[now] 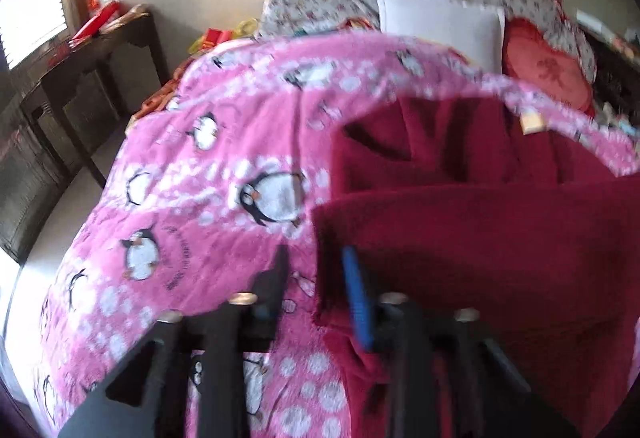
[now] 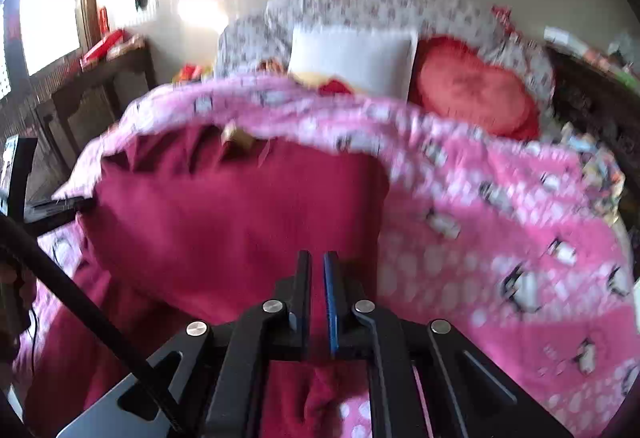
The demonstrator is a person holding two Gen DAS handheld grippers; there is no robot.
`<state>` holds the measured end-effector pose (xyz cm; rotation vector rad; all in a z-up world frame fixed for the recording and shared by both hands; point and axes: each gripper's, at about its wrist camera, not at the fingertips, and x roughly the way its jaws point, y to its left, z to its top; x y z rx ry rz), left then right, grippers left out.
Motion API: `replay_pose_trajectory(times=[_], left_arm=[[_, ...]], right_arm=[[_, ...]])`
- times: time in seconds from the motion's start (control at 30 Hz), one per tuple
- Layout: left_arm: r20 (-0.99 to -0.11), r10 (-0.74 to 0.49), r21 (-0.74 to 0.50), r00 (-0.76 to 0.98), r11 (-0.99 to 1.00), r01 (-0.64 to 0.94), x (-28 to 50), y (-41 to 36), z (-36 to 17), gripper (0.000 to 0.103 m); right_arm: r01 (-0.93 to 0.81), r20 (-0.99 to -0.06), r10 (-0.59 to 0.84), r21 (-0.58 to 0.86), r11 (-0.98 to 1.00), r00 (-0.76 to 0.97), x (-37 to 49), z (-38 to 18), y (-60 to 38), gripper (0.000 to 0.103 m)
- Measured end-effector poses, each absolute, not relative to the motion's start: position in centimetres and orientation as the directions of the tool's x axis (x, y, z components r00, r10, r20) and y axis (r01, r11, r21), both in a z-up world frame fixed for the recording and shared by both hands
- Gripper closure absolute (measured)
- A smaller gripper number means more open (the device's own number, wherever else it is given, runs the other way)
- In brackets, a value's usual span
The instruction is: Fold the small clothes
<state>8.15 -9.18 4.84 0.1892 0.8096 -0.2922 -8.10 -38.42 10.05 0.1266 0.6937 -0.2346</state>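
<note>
Spread across a bed, a pink fleece blanket printed with penguins [image 1: 224, 174] serves as the folding surface. One dark red fleece garment [image 2: 224, 222] is laid on it, partly doubled over, apparently mid-fold. The left gripper [image 1: 320, 278] is held at the garment's left edge, jaws partly open, nothing seen clamped. The right gripper [image 2: 318, 278] is held over the near edge, jaws almost shut; whether cloth is pinched cannot be told. Behind, one white pillow [image 2: 352, 58] and one red heart-shaped cushion [image 2: 476, 94] are seen.

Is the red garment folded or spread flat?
Folded, at least partly: the red garment has one layer lying over another, its straight edge crossing above the lower layer on the pink blanket.
</note>
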Motion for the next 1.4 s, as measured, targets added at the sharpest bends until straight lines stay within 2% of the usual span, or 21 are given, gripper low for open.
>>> replay_pose_trajectory(times=[0.03,0.07,0.2,0.3,0.43,0.47,0.53,0.57,0.6,0.63,0.87,1.0,1.1,1.17,1.2,1.23,1.27,1.3,1.33,1.37,1.4], left_arm=[[-0.716,-0.192,0.051,0.671,0.945,0.324,7.7,-9.0,5.3,0.049],[-0.708,-0.192,0.054,0.68,0.944,0.324,7.5,-9.1,5.5,0.048],[-0.722,-0.183,0.095,0.667,0.929,0.358,7.3,-10.5,4.2,0.048],[-0.759,-0.141,0.132,0.635,0.923,0.362,8.2,-11.8,1.6,0.048],[-0.759,-0.159,0.112,0.631,0.923,0.368,7.4,-10.8,2.3,0.046],[-0.769,-0.179,0.089,0.613,0.92,0.381,7.0,-10.3,2.9,0.043],[-0.775,-0.216,0.054,0.594,0.914,0.403,5.8,-9.1,3.9,0.034],[-0.77,-0.242,0.039,0.59,0.906,0.422,4.6,-8.0,4.6,0.027],[-0.768,-0.25,0.036,0.589,0.902,0.43,3.9,-7.5,4.9,0.024],[-0.77,-0.258,0.036,0.584,0.896,0.443,2.8,-6.7,5.2,0.02],[-0.877,-0.32,-0.106,0.359,0.856,0.505,-3.7,-1.2,3.2,0.018],[-0.9,-0.304,-0.121,0.313,0.863,0.49,-6.2,0.3,0.6,0.018],[-0.892,-0.289,-0.11,0.347,0.884,0.454,-6.0,-0.7,-0.1,0.018],[-0.871,-0.329,-0.155,0.365,0.888,0.432,-5.3,-1.6,0.0,0.018],[-0.87,-0.339,-0.17,0.357,0.887,0.429,-5.0,-2.0,0.0,0.018],[-0.873,-0.345,-0.18,0.346,0.885,0.429,-4.7,-2.6,-0.3,0.018],[-0.881,-0.317,-0.146,0.35,0.888,0.435,-4.7,-3.4,-0.8,0.019],[-0.882,-0.299,-0.117,0.363,0.887,0.446,-4.9,-3.8,-0.9,0.022],[-0.875,-0.298,-0.092,0.383,0.877,0.471,-5.3,-4.2,-0.8,0.045],[-0.867,-0.332,-0.107,0.371,0.852,0.513,-5.9,-4.3,-0.4,0.082],[-0.869,-0.355,-0.131,0.344,0.837,0.532,-6.3,-4.2,-0.1,0.096]], right_arm=[[0.249,-0.641,-0.164,0.044,0.967,0.75,-7.9,10.4,-38.2,0.097],[0.24,-0.647,-0.143,0.064,0.969,0.749,-7.7,10.4,-38.1,0.097],[0.196,-0.699,-0.076,0.093,0.976,0.711,-7.3,8.5,-37.0,0.097],[0.229,-0.773,-0.185,-0.053,0.972,0.606,-6.2,4.0,-36.1,0.097],[0.233,-0.756,-0.127,0.035,0.972,0.642,-7.3,4.8,-36.9,0.097],[0.23,-0.745,-0.092,0.084,0.97,0.66,-8.4,5.9,-37.1,0.093],[0.221,-0.732,-0.046,0.145,0.964,0.68,-10.9,7.5,-37.3,0.071],[0.211,-0.728,-0.023,0.169,0.963,0.686,-12.1,8.2,-37.3,0.048],[0.195,-0.721,0.005,0.194,0.961,0.693,-13.6,8.7,-37.1,0.035],[0.181,-0.716,0.035,0.223,0.958,0.697,-15.4,9.1,-37.0,0.035],[0.19,-0.744,0.21,0.414,0.89,0.634,-25.1,6.2,-35.6,0.035],[0.181,-0.739,0.262,0.46,0.869,0.621,-27.8,3.5,-34.0,0.035],[0.211,-0.746,0.248,0.461,0.862,0.618,-26.7,1.6,-33.6,0.035],[0.226,-0.733,0.207,0.445,0.866,0.648,-25.5,1.4,-33.8,0.033],[0.224,-0.713,0.209,0.461,0.859,0.669,-25.1,1.4,-33.9,0.037],[0.215,-0.704,0.213,0.467,0.858,0.678,-24.8,1.4,-33.8,0.049],[0.206,-0.709,0.223,0.465,0.861,0.67,-24.5,1.2,-33.5,0.091],[0.205,-0.711,0.217,0.457,0.866,0.669,-24.4,1.1,-33.2,0.094],[0.199,-0.71,0.203,0.44,0.876,0.675,-24.5,1.3,-33.0,0.094],[0.19,-0.71,0.181,0.41,0.892,0.68,-24.7,1.7,-32.6,0.095],[0.19,-0.707,0.163,0.392,0.9,0.688,-25.1,2.2,-32.4,0.095]])
